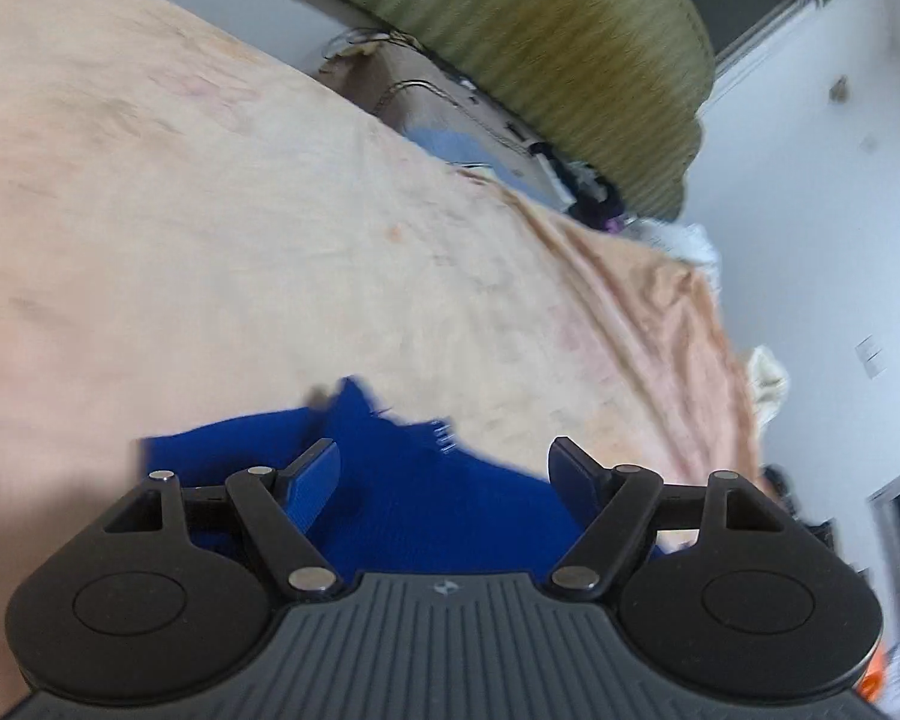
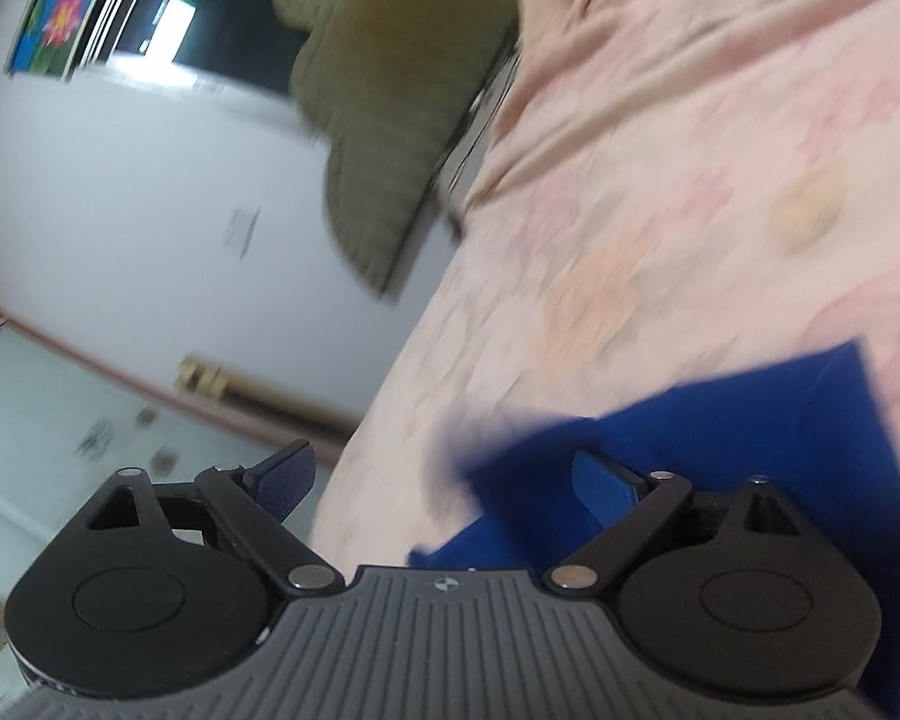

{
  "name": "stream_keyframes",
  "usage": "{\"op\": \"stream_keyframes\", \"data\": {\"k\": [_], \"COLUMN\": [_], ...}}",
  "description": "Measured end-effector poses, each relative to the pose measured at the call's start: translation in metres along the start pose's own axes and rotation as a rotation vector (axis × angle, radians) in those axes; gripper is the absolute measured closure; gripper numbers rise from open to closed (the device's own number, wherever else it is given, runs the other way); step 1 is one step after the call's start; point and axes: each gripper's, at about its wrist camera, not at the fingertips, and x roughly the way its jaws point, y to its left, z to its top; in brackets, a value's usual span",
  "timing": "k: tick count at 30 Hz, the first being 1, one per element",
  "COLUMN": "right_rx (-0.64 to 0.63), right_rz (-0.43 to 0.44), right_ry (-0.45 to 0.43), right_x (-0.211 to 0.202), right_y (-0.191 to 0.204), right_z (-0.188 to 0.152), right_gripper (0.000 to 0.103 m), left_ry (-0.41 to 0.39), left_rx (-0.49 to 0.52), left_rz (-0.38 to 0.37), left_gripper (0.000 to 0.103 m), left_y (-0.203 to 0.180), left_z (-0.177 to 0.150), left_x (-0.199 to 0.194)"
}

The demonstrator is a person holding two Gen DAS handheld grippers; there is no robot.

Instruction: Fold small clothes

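Observation:
A small royal-blue garment (image 1: 426, 498) lies crumpled on a peach bedsheet (image 1: 222, 228). My left gripper (image 1: 444, 474) is open just above it, its blue-padded fingers spread either side of the cloth. In the right wrist view the same blue garment (image 2: 720, 450) lies under and to the right of my right gripper (image 2: 444, 480), which is open. Its right finger (image 2: 606, 489) is over the cloth and its left finger (image 2: 282, 480) hangs past the bed edge. Both views are blurred.
An olive-green quilted headboard (image 1: 558, 48) stands at the far end of the bed, with a cluttered bedside stand (image 1: 468, 126) beside it. White walls, a dark window (image 2: 222, 18) and a pale tiled floor (image 2: 60, 420) lie beyond the bed edge.

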Motion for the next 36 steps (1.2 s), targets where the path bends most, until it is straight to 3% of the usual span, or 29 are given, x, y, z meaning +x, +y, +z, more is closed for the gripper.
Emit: {"op": "stream_keyframes", "data": {"k": [4,10,13,17,21,23,25,26,27,28,29,36], "right_rx": [-0.112,-0.349,-0.434,-0.46,-0.484,-0.501,-0.505,-0.502,-0.499,-0.502,-0.509,-0.543], "right_rz": [-0.067,-0.229,-0.313,-0.391,-0.388,-0.376,-0.383,-0.386,-0.389,-0.394,-0.399,-0.409], "right_ry": [-0.042,-0.051,-0.042,-0.001,0.055,0.08,0.101,0.107,0.109,0.109,0.104,0.037], "right_x": [-0.021,-0.077,-0.102,-0.129,-0.14,-0.142,-0.139,-0.138,-0.137,-0.136,-0.136,-0.158], "right_y": [0.011,0.023,0.021,0.01,0.012,0.014,0.014,0.014,0.014,0.014,0.014,0.032], "right_z": [-0.01,-0.038,-0.053,-0.068,-0.089,-0.098,-0.105,-0.108,-0.11,-0.112,-0.114,-0.117], "right_gripper": [0.008,0.008,0.014,0.021,0.027,0.033,0.058,0.065,0.081,0.093,0.096,0.098], "left_ry": [0.006,0.067,0.097,0.113,0.094,0.087,0.099,0.106,0.107,0.104,0.101,0.047], "left_rx": [0.095,0.103,0.144,0.232,0.264,0.273,0.294,0.308,0.326,0.341,0.349,0.404], "left_rz": [0.055,0.02,0.004,-0.005,-0.005,-0.007,0.01,0.023,0.041,0.058,0.064,0.06], "left_gripper": [0.026,0.026,0.026,0.026,0.028,0.043,0.075,0.081,0.095,0.096,0.097,0.101], "left_y": [0.008,0.035,0.038,0.027,0.022,0.019,0.016,0.014,0.012,0.01,0.009,0.007], "left_z": [-0.026,-0.073,-0.101,-0.126,-0.134,-0.135,-0.135,-0.135,-0.135,-0.136,-0.136,-0.134], "left_x": [-0.034,-0.074,-0.086,-0.092,-0.096,-0.098,-0.096,-0.094,-0.094,-0.094,-0.095,-0.134]}}
